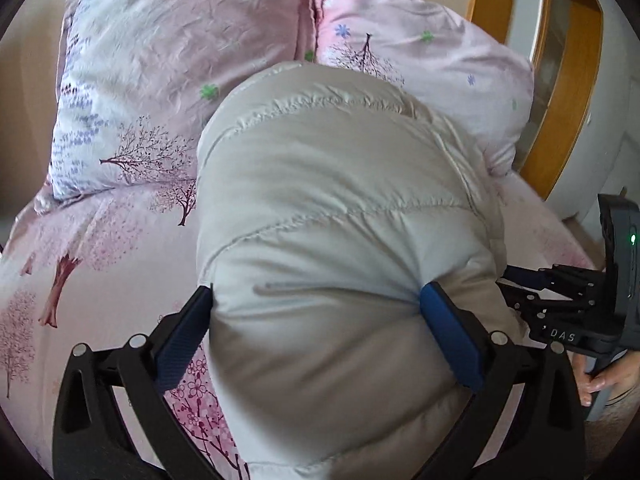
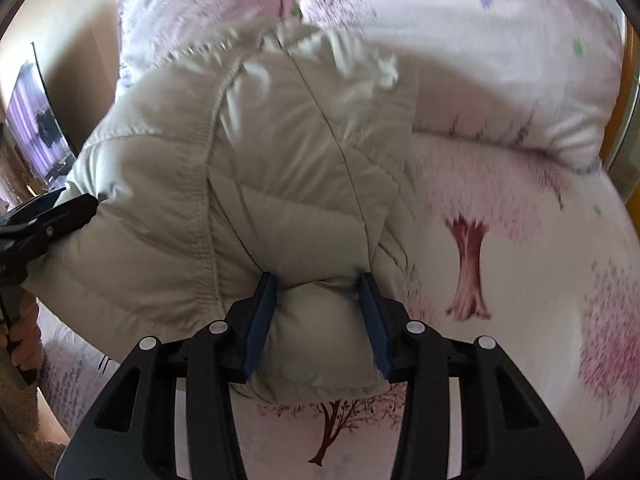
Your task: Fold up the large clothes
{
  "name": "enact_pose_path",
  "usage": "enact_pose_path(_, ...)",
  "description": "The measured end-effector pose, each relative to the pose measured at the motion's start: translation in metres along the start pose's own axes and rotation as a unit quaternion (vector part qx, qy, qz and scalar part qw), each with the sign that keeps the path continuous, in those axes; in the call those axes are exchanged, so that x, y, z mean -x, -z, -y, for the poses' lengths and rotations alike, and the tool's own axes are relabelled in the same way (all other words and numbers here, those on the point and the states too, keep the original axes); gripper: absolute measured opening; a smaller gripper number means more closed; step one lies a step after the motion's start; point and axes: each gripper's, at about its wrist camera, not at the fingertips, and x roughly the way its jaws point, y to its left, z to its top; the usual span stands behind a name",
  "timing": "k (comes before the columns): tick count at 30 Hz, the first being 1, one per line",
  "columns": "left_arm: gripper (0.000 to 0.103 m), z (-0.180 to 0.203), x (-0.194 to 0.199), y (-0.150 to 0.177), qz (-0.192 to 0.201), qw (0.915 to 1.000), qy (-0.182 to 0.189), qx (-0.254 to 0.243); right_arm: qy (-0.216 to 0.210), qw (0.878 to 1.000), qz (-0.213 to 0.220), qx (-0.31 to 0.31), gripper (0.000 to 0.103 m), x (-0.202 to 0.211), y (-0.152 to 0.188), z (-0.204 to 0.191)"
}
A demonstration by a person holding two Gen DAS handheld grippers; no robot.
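A puffy beige quilted jacket (image 1: 340,200) lies bunched on a bed with a pink tree-print sheet (image 1: 100,280). My left gripper (image 1: 316,300) is shut on a thick fold of the jacket, its blue pads (image 1: 184,340) pressing in from both sides. My right gripper (image 2: 318,284) is shut on another bunched edge of the jacket (image 2: 240,184), which dents between its blue pads (image 2: 262,320). The right gripper also shows at the right edge of the left wrist view (image 1: 560,300). The left gripper's dark body shows at the left edge of the right wrist view (image 2: 44,220).
Two pink floral pillows (image 1: 160,60) (image 1: 420,60) lie at the head of the bed behind the jacket. A wooden headboard frame (image 1: 568,80) stands at the right. A screen (image 2: 36,120) hangs on the wall at far left. The sheet (image 2: 520,280) spreads to the right of the jacket.
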Motion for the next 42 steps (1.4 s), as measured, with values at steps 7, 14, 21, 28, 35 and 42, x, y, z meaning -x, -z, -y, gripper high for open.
enact_pose_path(7,0.101,0.001,-0.004,0.001,0.003,0.9997,-0.02,-0.017,-0.008,0.999,0.015,-0.04,0.044,0.005,0.001,0.006)
enact_pose_path(14,0.101,0.009,-0.007,0.001,0.008,0.9987,-0.039,-0.032,-0.007,0.997,0.063,-0.036,0.043,0.015,-0.046,0.004)
enact_pose_path(21,0.101,0.004,0.019,-0.001,0.047,0.998,-0.039,-0.018,-0.001,0.996,0.011,-0.085,0.051,-0.022,-0.041,0.023)
enact_pose_path(28,0.101,-0.025,0.03,-0.007,0.053,0.9951,-0.083,-0.013,0.005,0.998,0.029,-0.059,0.043,0.009,-0.007,0.01)
enact_pose_path(35,0.101,-0.005,0.019,-0.004,0.069,0.9908,-0.109,-0.039,0.001,0.996,-0.002,-0.085,0.048,-0.027,-0.011,0.021)
enact_pose_path(42,0.101,-0.019,0.08,0.008,0.136,0.9868,-0.087,-0.009,0.018,0.991,0.071,-0.108,0.079,0.034,0.006,0.022)
